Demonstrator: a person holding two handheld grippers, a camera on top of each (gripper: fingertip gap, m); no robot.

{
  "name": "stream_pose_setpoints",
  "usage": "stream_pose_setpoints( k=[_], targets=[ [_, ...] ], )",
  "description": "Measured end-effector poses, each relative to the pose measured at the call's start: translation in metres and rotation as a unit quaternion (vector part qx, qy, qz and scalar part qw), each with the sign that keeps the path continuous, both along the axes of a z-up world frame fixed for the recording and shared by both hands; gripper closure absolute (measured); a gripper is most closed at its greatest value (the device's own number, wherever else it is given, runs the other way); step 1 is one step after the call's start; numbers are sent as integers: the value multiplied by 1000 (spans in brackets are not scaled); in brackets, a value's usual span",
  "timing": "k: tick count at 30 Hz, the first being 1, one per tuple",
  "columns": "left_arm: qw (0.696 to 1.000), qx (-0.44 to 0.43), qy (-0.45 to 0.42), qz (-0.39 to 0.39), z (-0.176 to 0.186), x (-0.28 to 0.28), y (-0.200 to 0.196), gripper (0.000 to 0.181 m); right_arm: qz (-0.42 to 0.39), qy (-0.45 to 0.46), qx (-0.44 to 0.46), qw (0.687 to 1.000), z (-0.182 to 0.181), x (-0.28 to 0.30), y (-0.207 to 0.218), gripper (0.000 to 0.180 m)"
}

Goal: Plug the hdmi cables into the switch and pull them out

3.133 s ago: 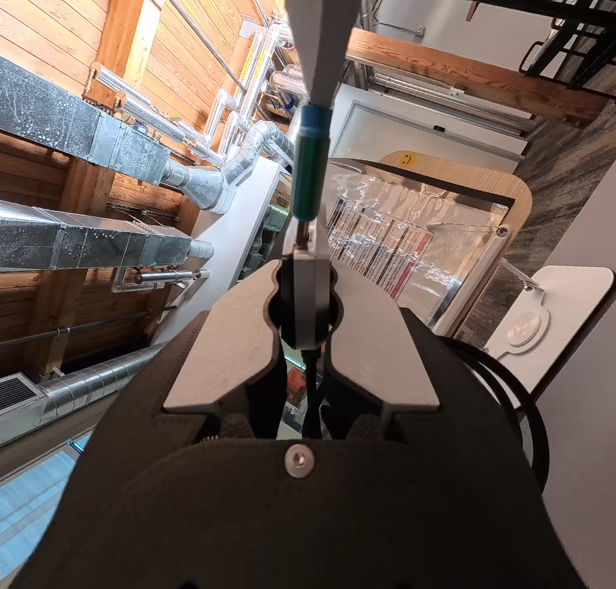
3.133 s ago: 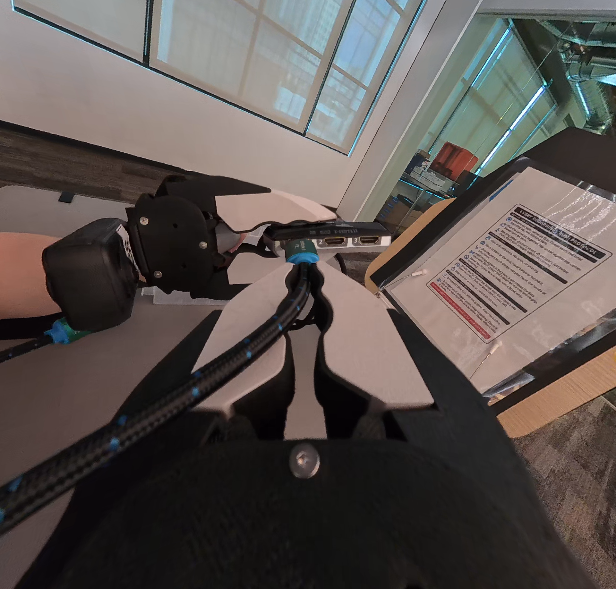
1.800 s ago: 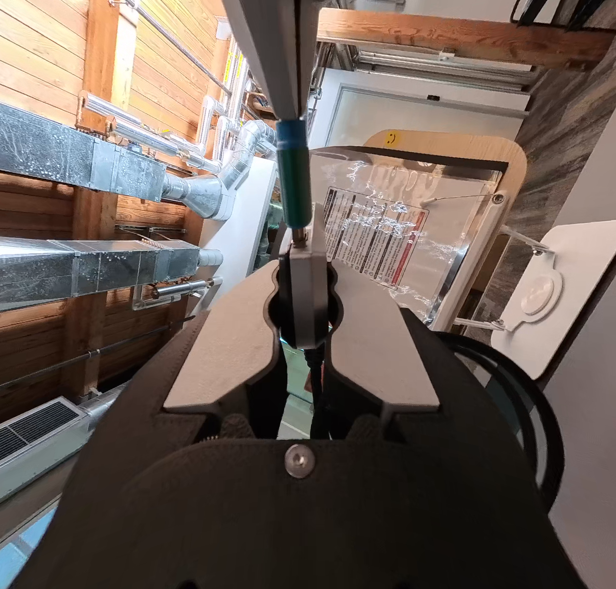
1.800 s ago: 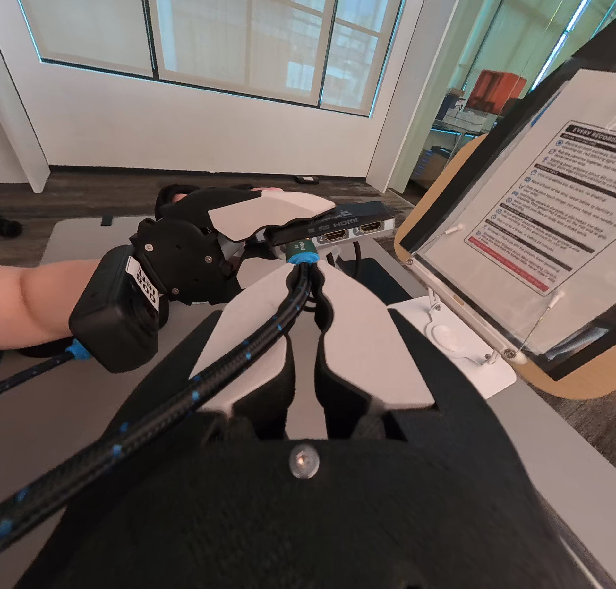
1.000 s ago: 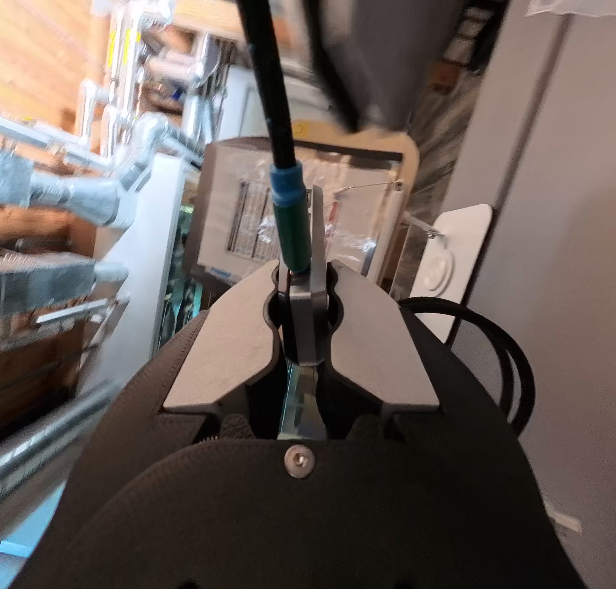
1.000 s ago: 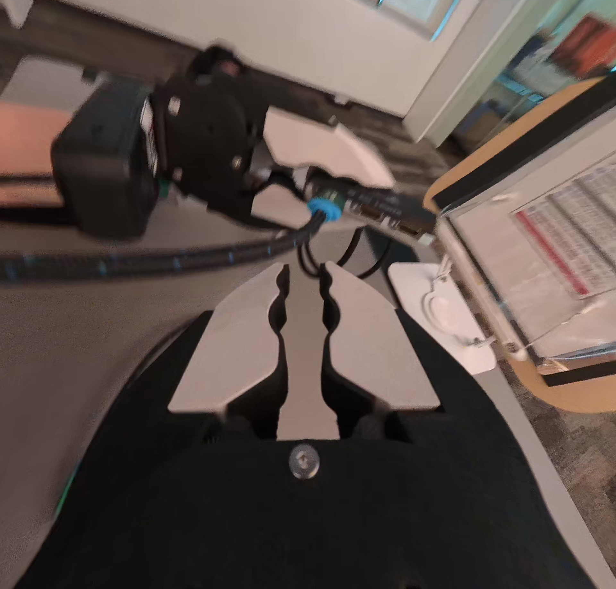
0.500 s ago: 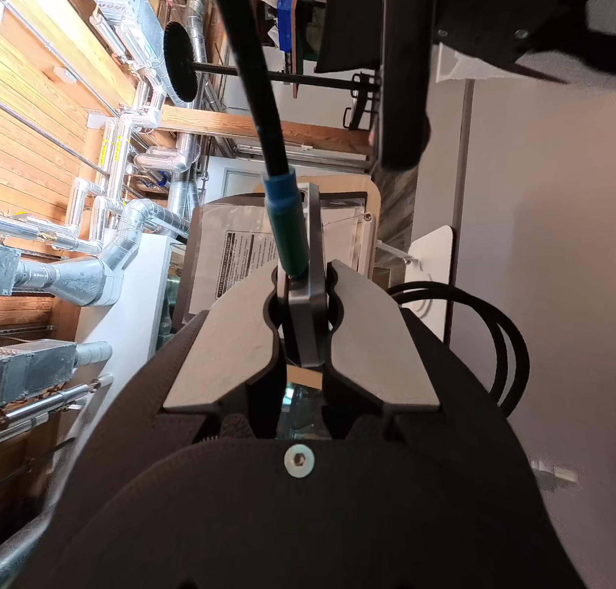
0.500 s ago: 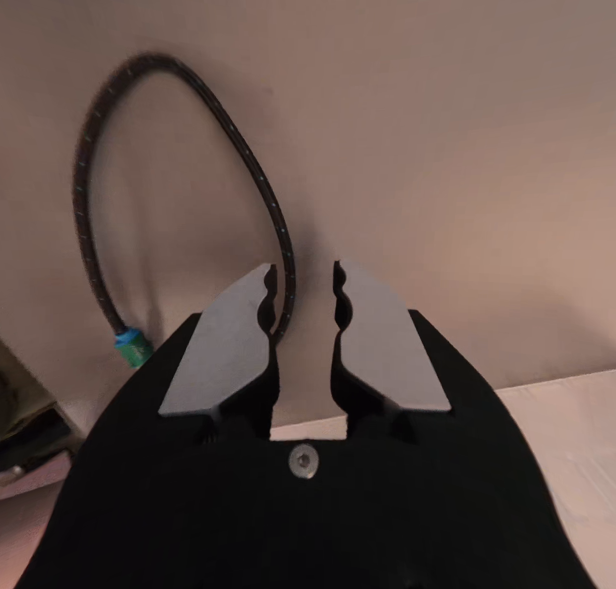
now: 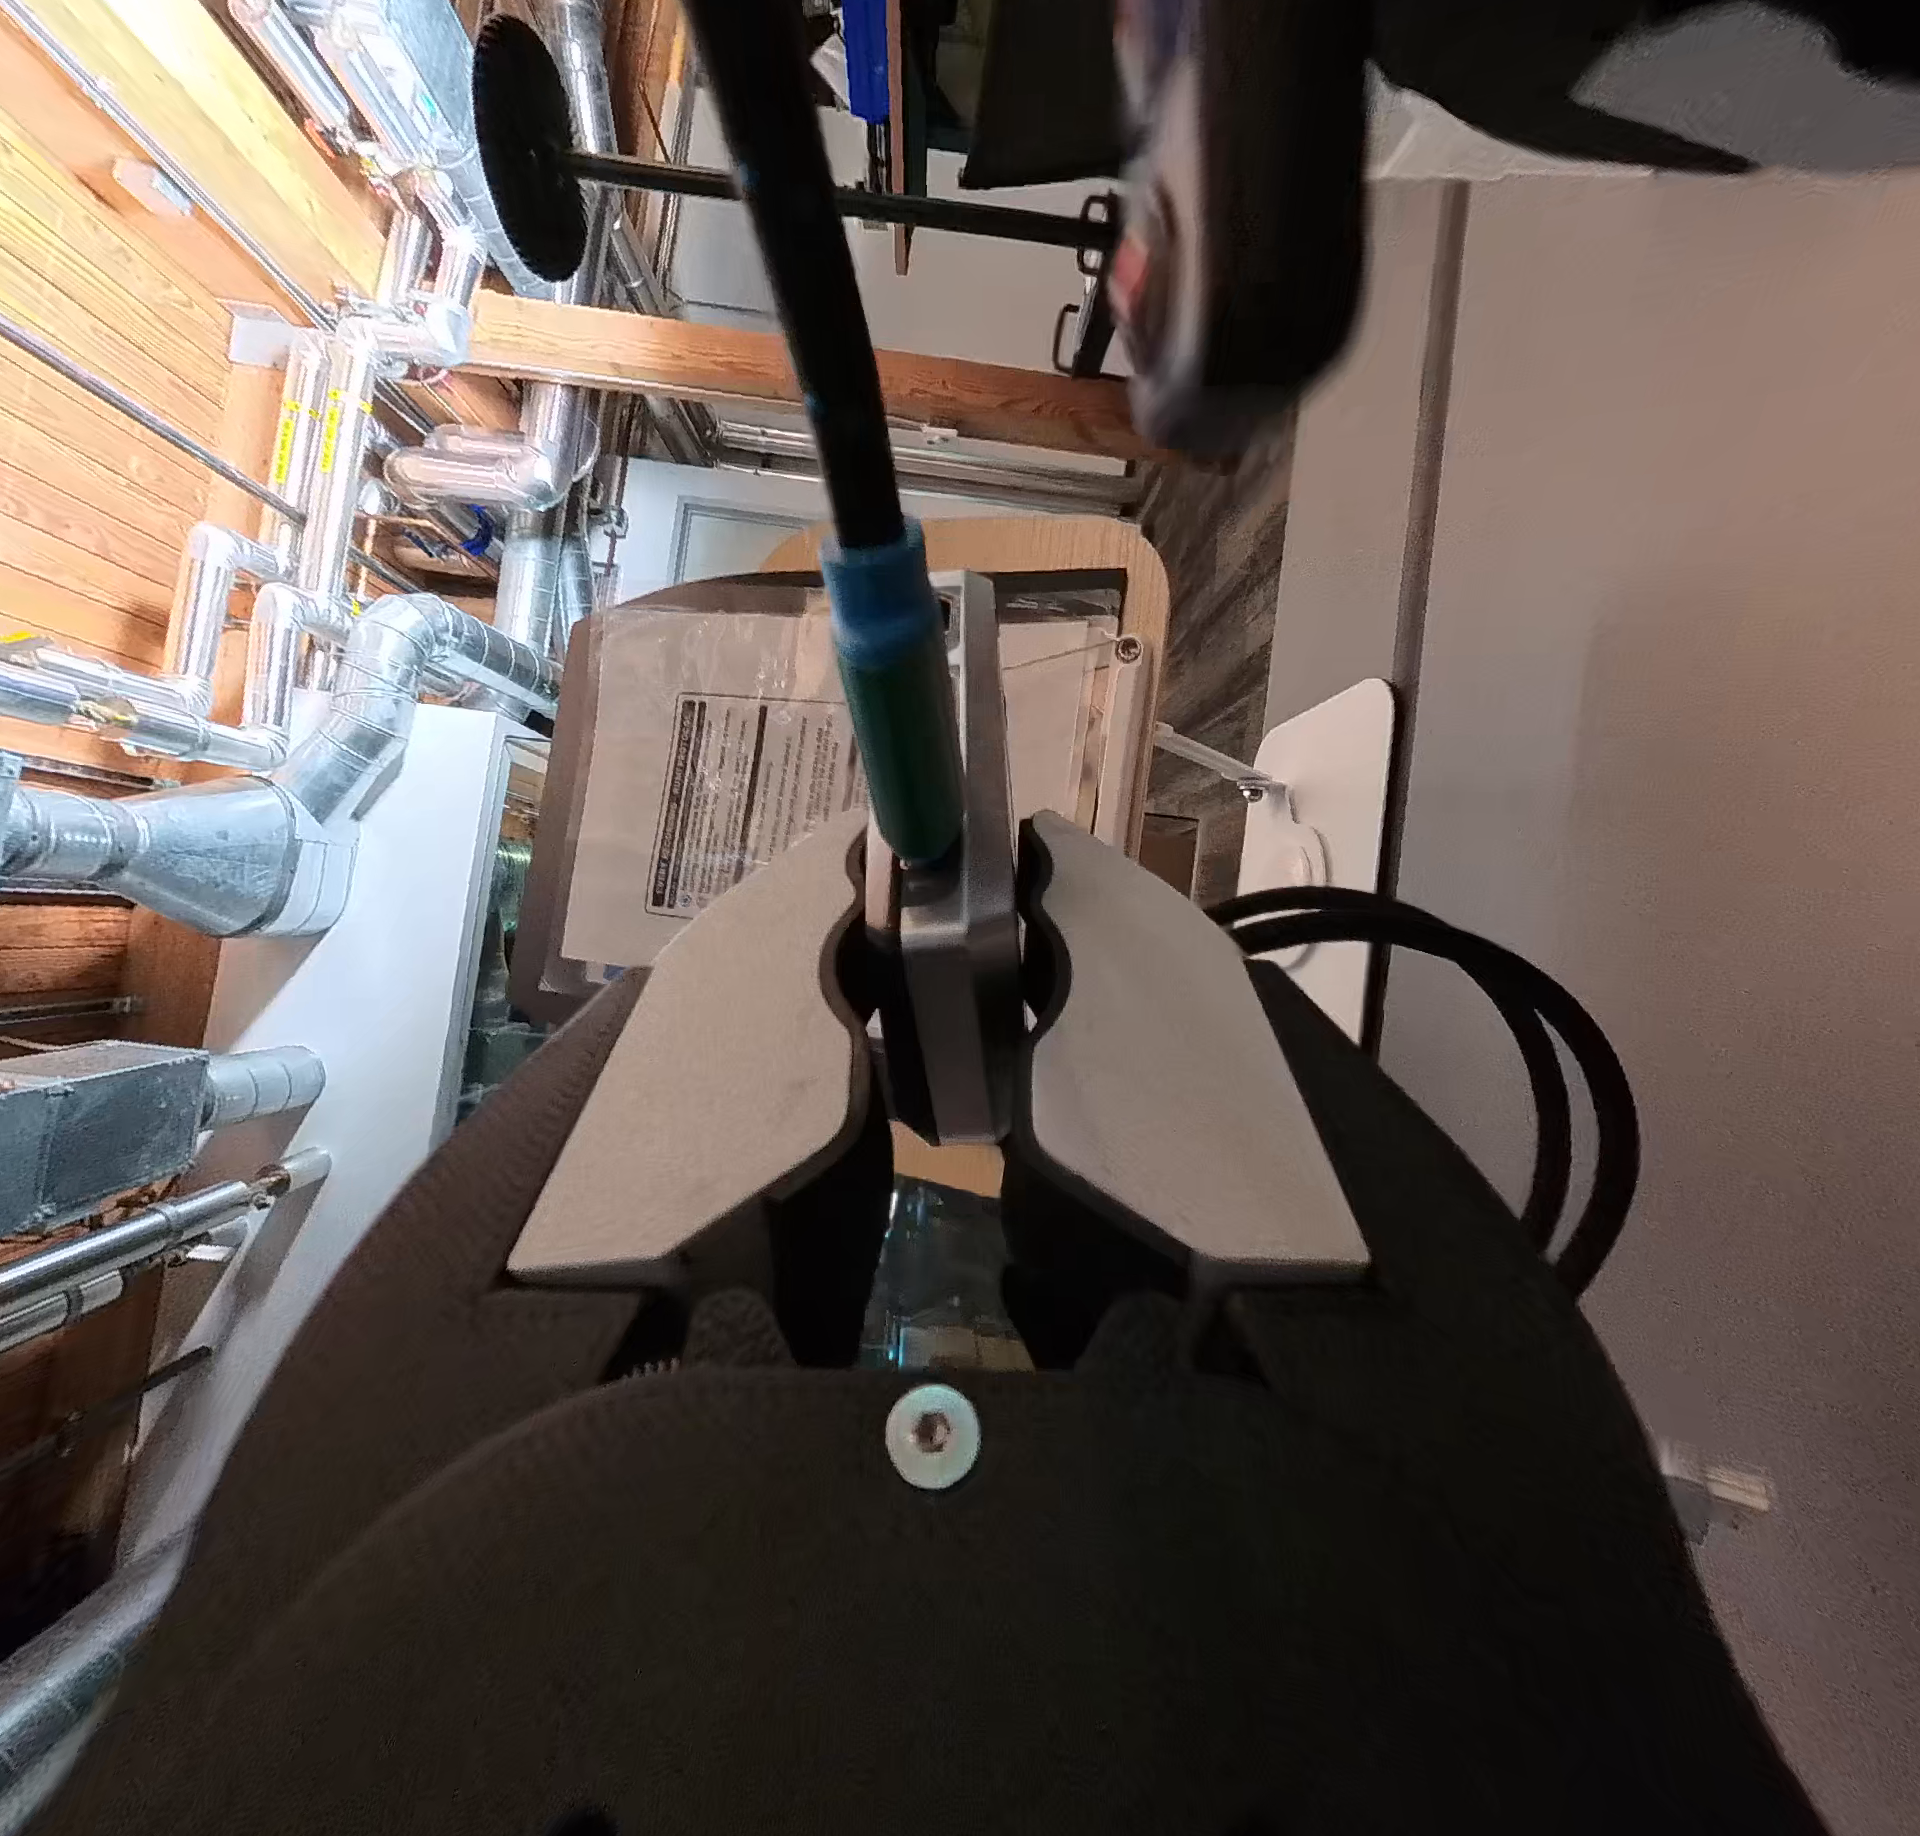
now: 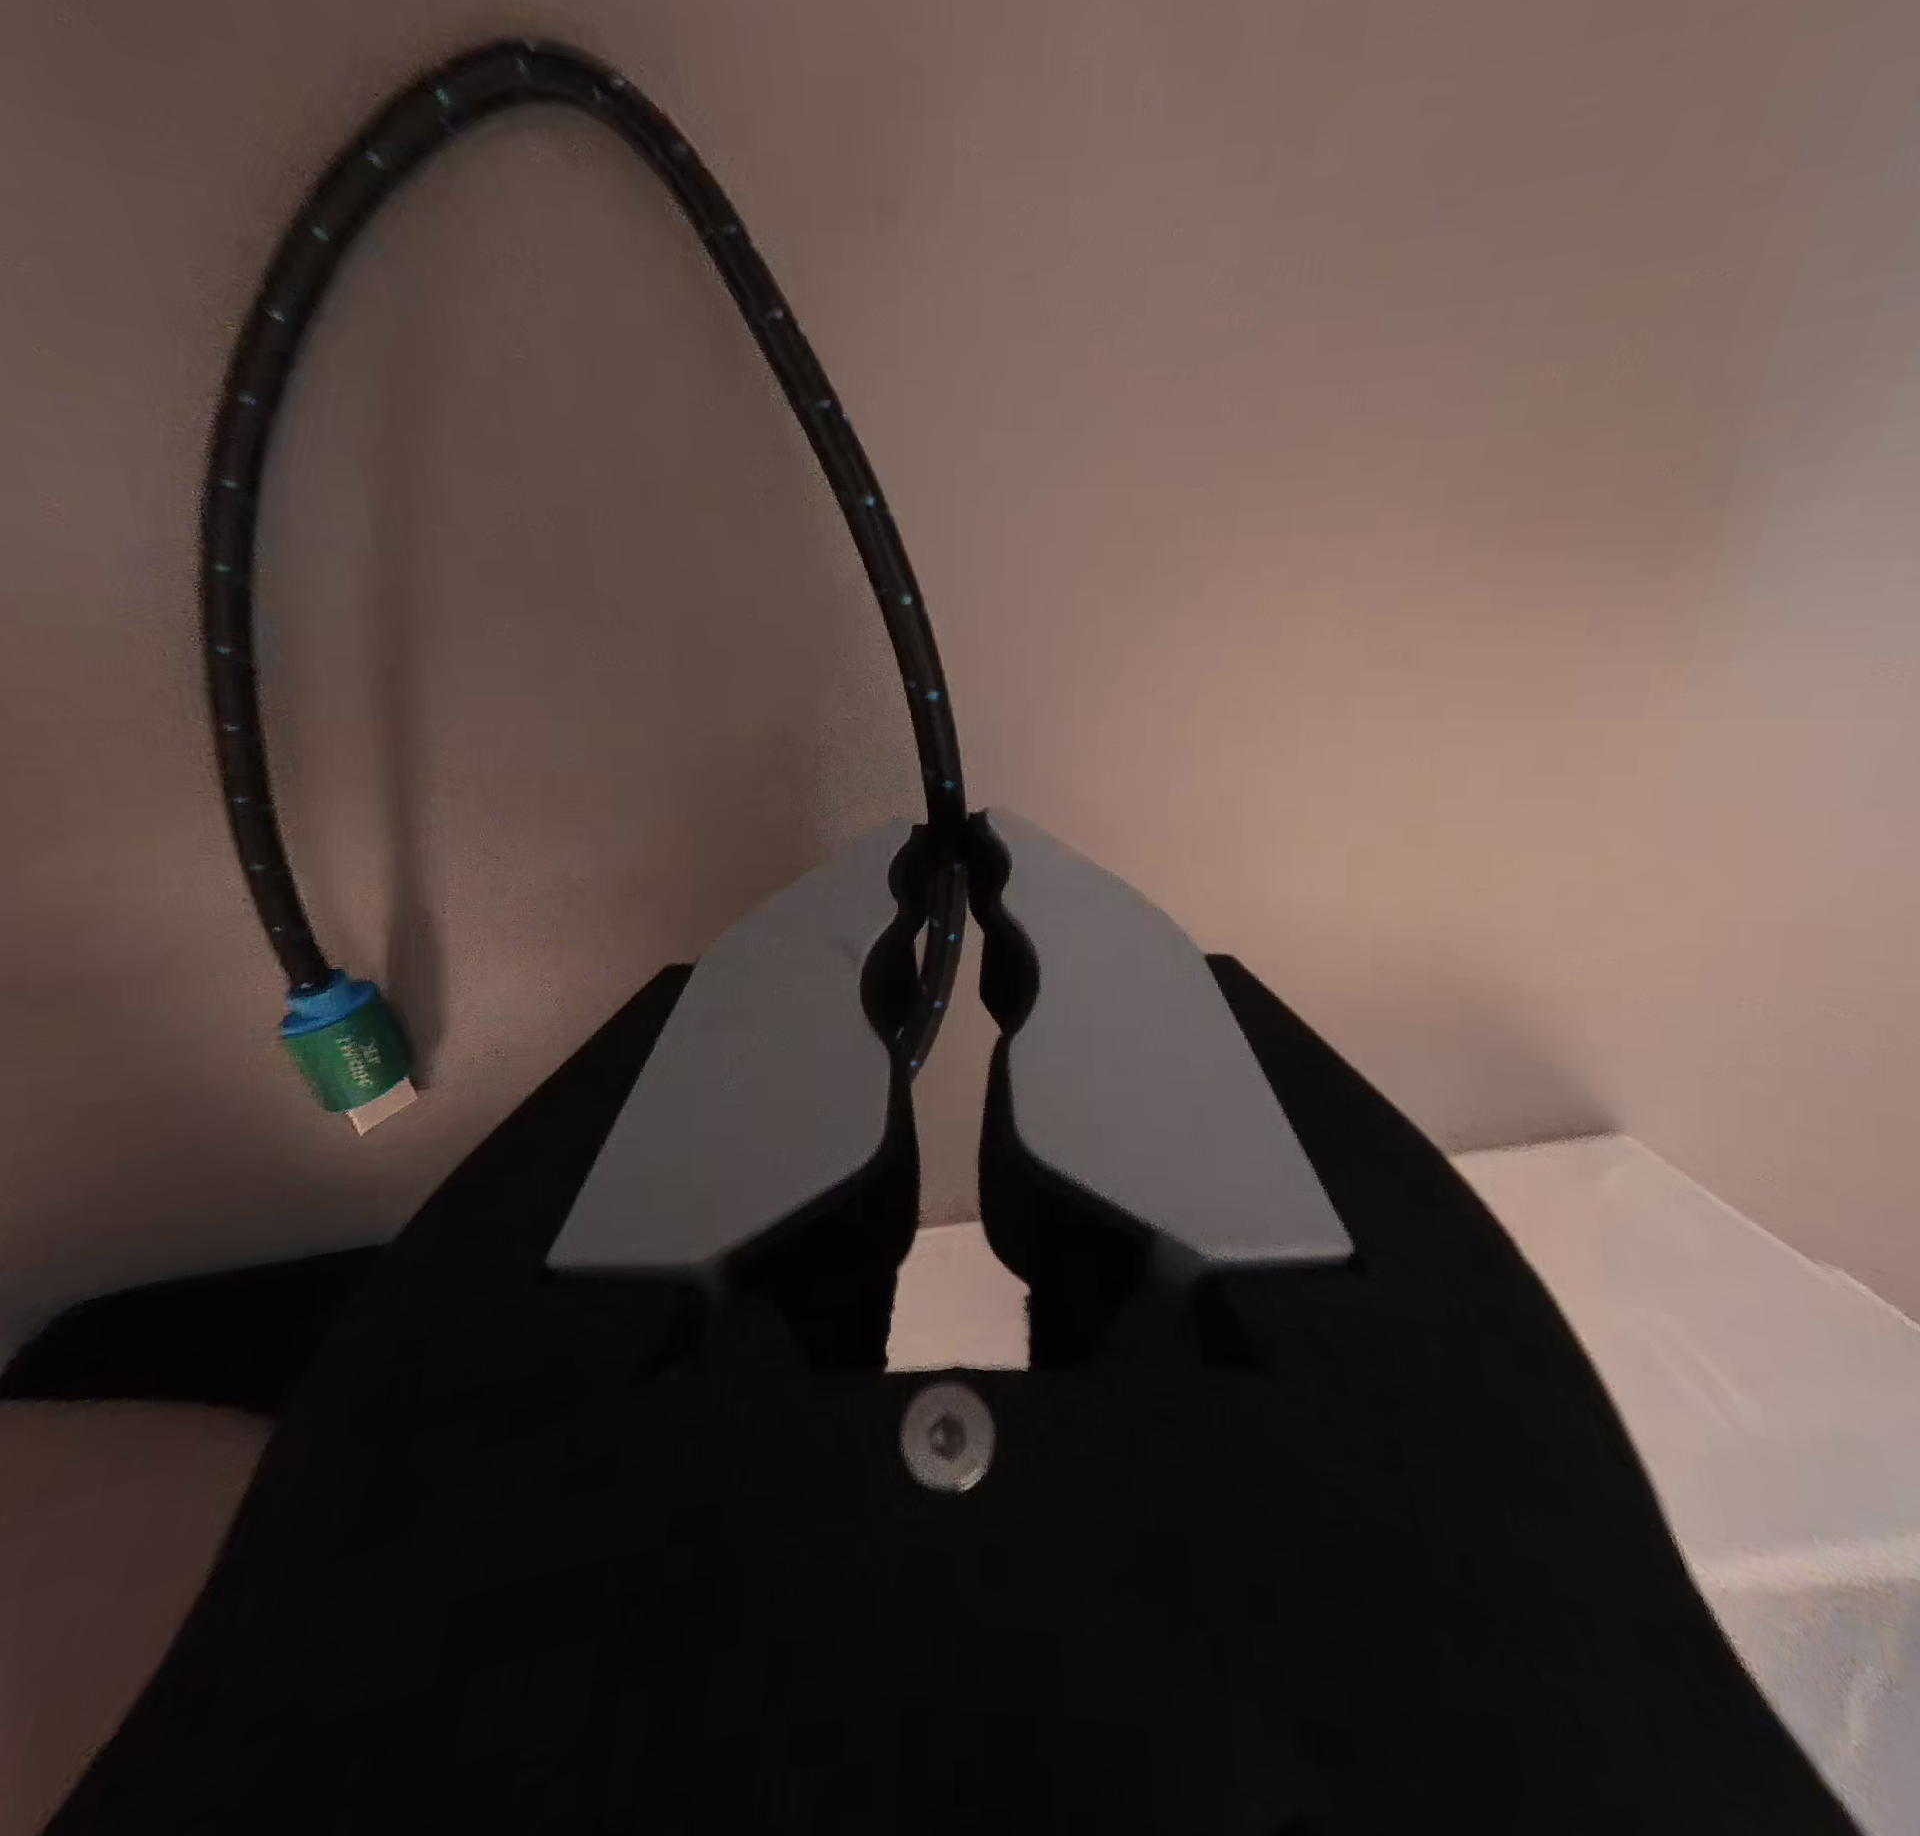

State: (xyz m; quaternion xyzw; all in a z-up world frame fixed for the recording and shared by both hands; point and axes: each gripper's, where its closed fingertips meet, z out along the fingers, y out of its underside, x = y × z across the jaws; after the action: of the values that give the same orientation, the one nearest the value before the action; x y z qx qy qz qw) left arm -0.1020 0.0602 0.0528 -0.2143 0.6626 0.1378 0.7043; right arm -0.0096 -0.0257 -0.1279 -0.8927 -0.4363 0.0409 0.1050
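Observation:
In the left wrist view my left gripper (image 9: 948,856) is shut on the grey HDMI switch (image 9: 961,997), held edge-on between the fingers. A green plug with a blue collar (image 9: 899,737) sits in the switch, and its black braided cable (image 9: 800,228) runs up out of frame. In the right wrist view my right gripper (image 10: 948,830) is shut on a black braided cable (image 10: 831,415) partway along it. That cable loops up and left over the grey table (image 10: 1403,436) and ends in a free green plug (image 10: 348,1054) lying on the table. Whether it is the same cable I cannot tell.
The blurred right gripper body (image 9: 1247,176) hangs close at the top right of the left wrist view. A thin black cable loop (image 9: 1558,1080), a white stand base (image 9: 1325,830) and a laminated sheet on a stand (image 9: 727,778) lie beyond. A white sheet (image 10: 1683,1391) lies at lower right.
My right gripper let go of the plug in the switch, swung down over the table and closed on the braided cable. My left gripper kept hold of the switch and turned.

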Motion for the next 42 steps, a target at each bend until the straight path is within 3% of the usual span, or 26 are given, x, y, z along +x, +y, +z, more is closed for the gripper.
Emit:
stream_pose_setpoints(
  k=[1,5,14,20,23,28,33,37,42],
  targets=[
    [1000,-5,4,3,-2,0,2,160,4,13,25,1000,13,0,1,172],
    [1000,-20,21,9,-12,3,5,160,55,77,117,989,67,-4,-12,172],
    [995,-63,81,-12,-70,34,-7,159,99,46,293,950,148,21,-51,172],
    [993,-103,52,13,-83,40,6,159,126,44,246,960,143,16,-91,172],
    [992,-91,86,27,-98,37,12,159,169,56,206,962,139,-3,-114,172],
    [984,-96,145,-21,-133,44,-8,159,244,109,204,942,149,-22,-147,172],
    [973,-49,226,-22,-170,51,-21,158,268,158,254,916,168,-22,-152,172],
    [971,-25,237,-21,-177,55,-26,158,262,165,262,914,169,-17,-147,172],
    [969,20,247,6,-178,55,-19,133,249,168,259,918,166,-12,-139,172]
  ],
)
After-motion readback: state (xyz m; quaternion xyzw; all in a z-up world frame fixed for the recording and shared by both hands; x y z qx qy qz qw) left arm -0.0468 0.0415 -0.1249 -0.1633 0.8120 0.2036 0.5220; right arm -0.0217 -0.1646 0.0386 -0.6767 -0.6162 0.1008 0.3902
